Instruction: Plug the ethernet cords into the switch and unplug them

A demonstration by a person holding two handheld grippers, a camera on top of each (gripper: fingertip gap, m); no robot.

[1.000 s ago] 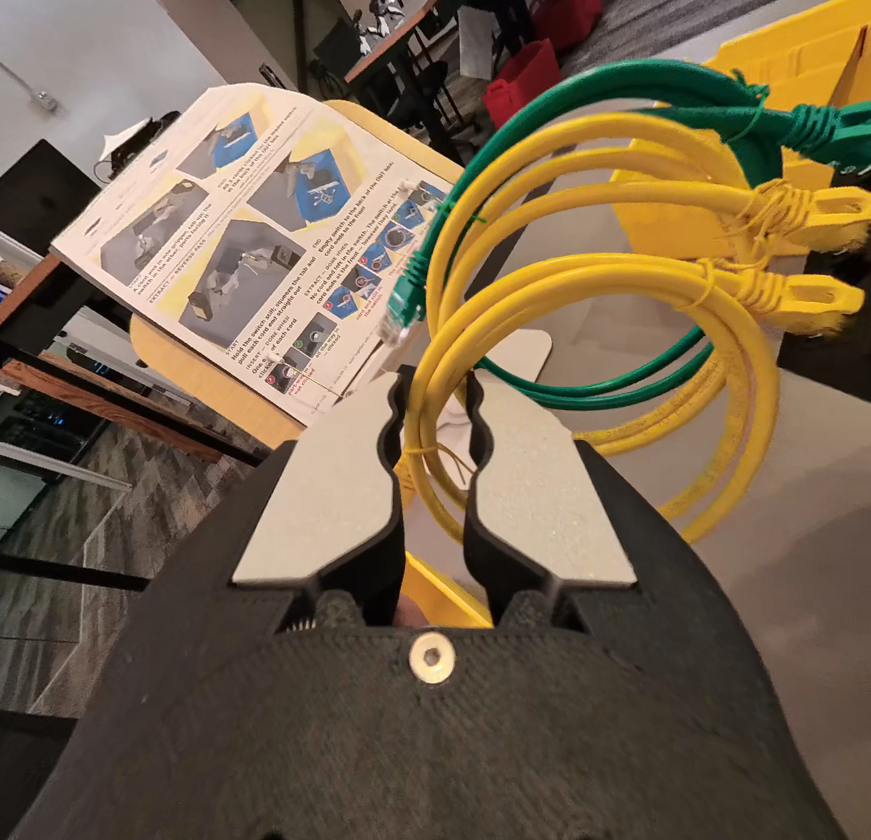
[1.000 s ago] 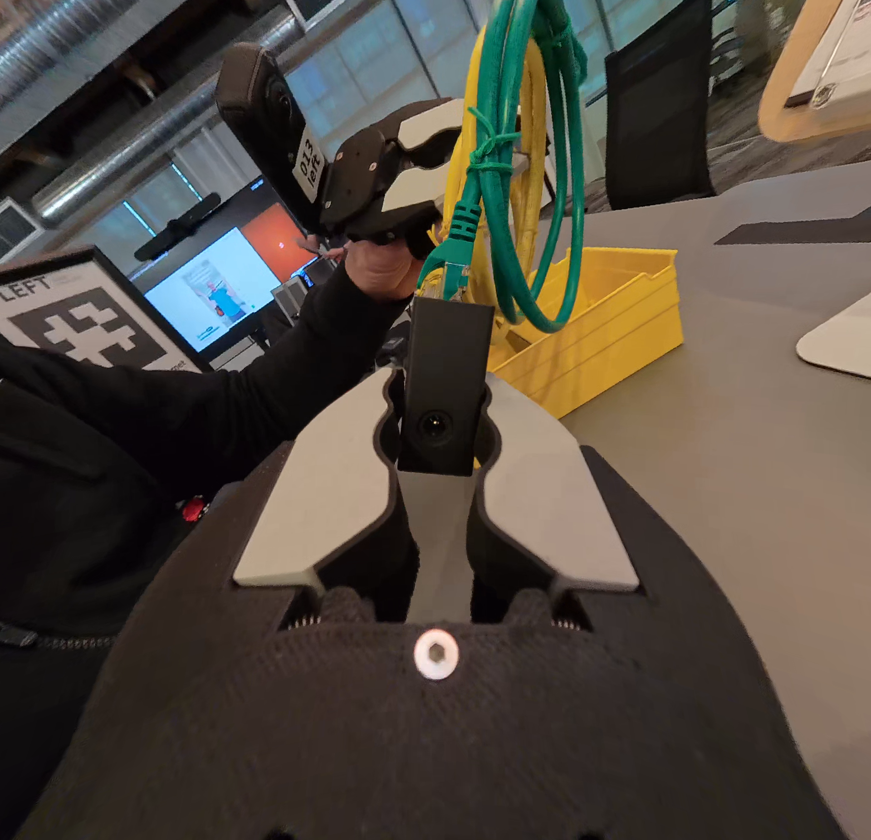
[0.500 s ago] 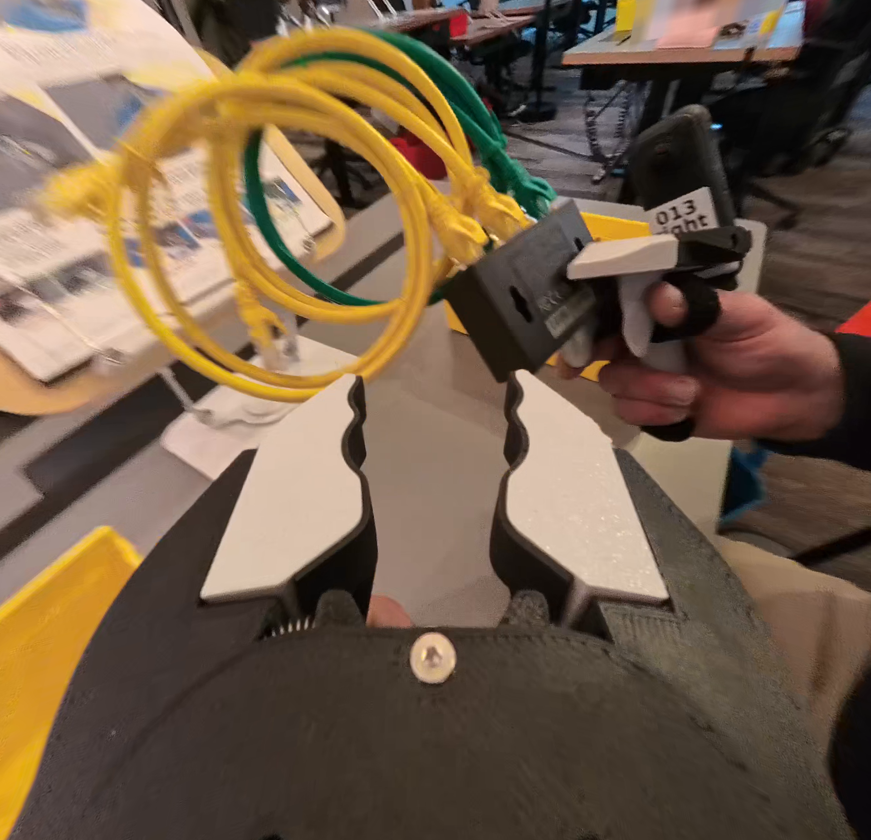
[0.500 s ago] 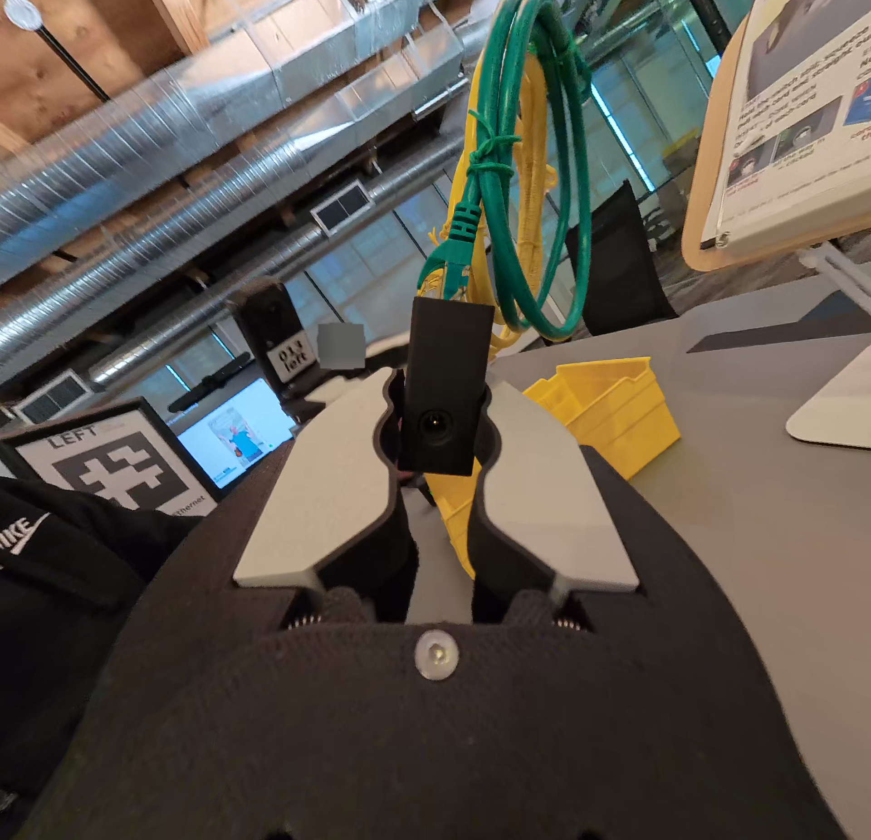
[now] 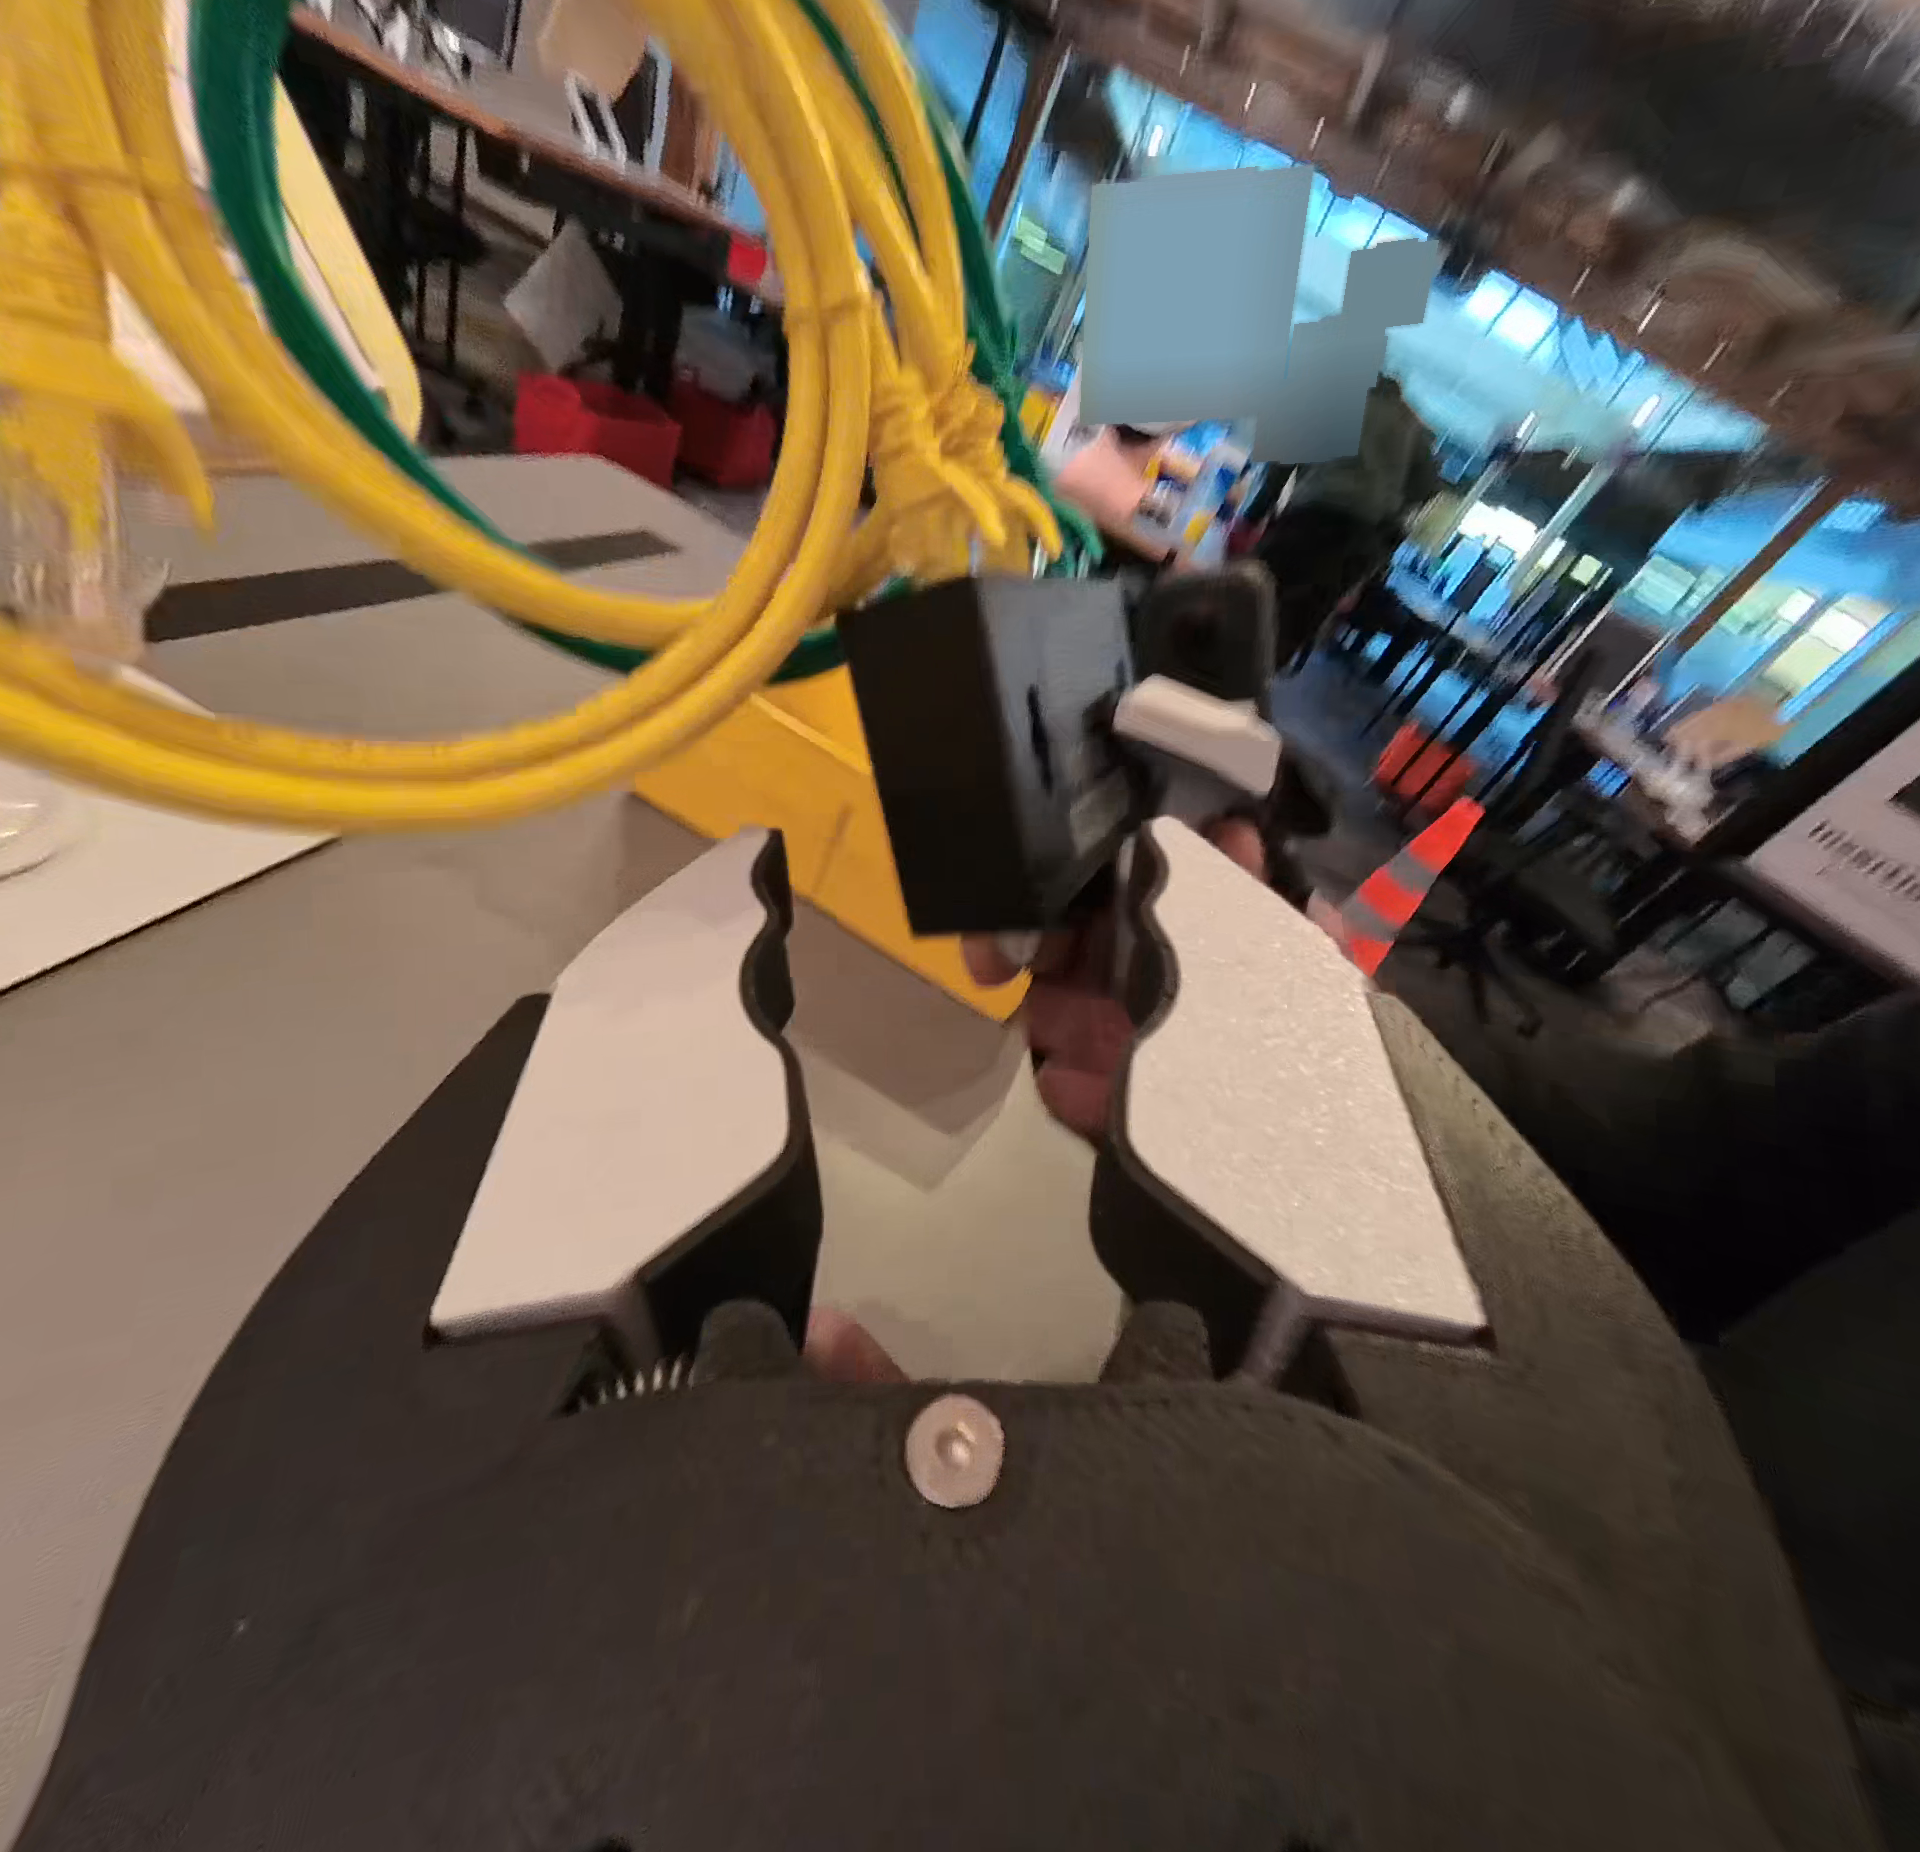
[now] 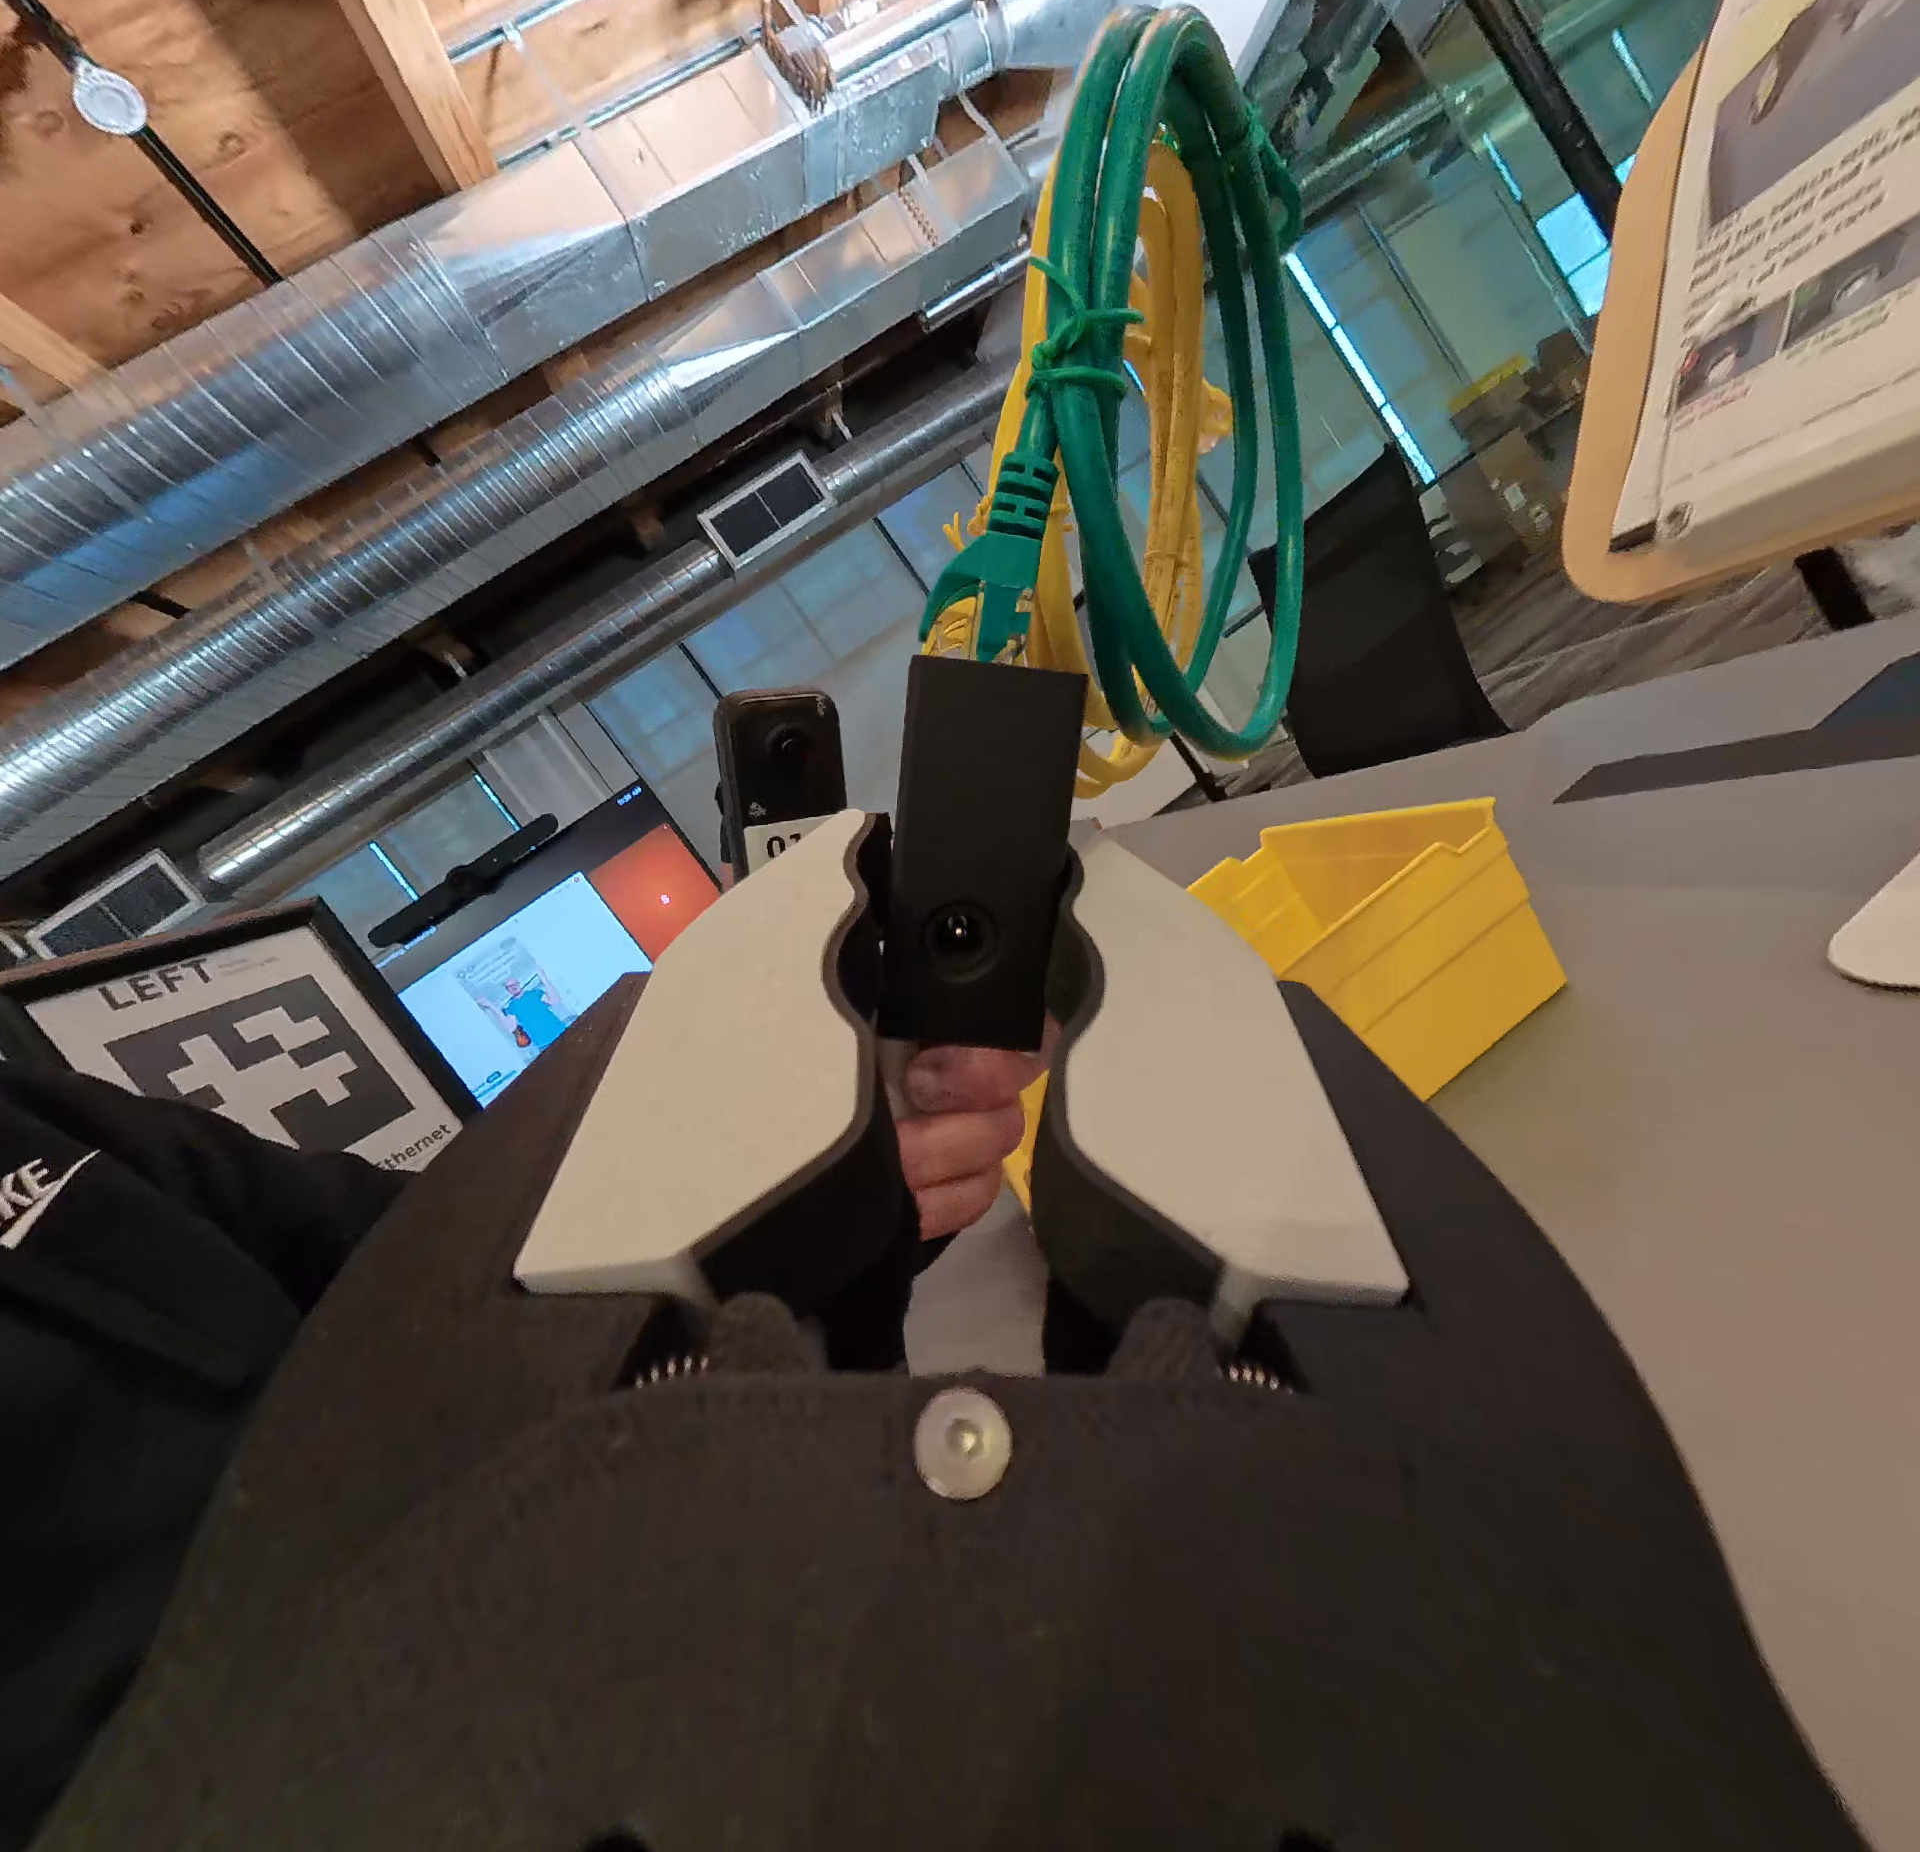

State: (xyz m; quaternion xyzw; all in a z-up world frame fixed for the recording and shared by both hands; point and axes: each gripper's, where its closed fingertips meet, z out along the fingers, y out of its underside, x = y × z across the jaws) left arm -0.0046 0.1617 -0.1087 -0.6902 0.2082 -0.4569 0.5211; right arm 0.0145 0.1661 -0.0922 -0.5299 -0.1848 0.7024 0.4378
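My right gripper [image 6: 977, 852] is shut on the black switch [image 6: 982, 763] and holds it upright above the table. A coiled green cord [image 6: 1174, 400] and several coiled yellow cords [image 6: 1169, 472] are plugged into its top end. In the left wrist view the switch [image 5: 987, 753] hangs just beyond my left gripper [image 5: 956, 857], which is open and empty. The right gripper's fingers [image 5: 1195, 732] clamp its far side. The yellow cord loops [image 5: 810, 431] and the green cord [image 5: 244, 244] spread up and to the left, blurred.
A yellow bin [image 6: 1403, 929] stands on the grey table [image 6: 1662, 1179], also in the left wrist view [image 5: 790, 794]. An instruction board [image 6: 1787, 244] stands at the right. A framed marker sign [image 6: 239, 1044] and a dark sleeve [image 6: 125, 1231] are at the left. An orange cone [image 5: 1403, 888] stands on the floor. Only a small space, under 4 cm, lies between the two pairs of fingers.
My left gripper let go of the yellow cord loops, opened, and swung round to face the switch. My right gripper tilted the switch upward, still shut on it.
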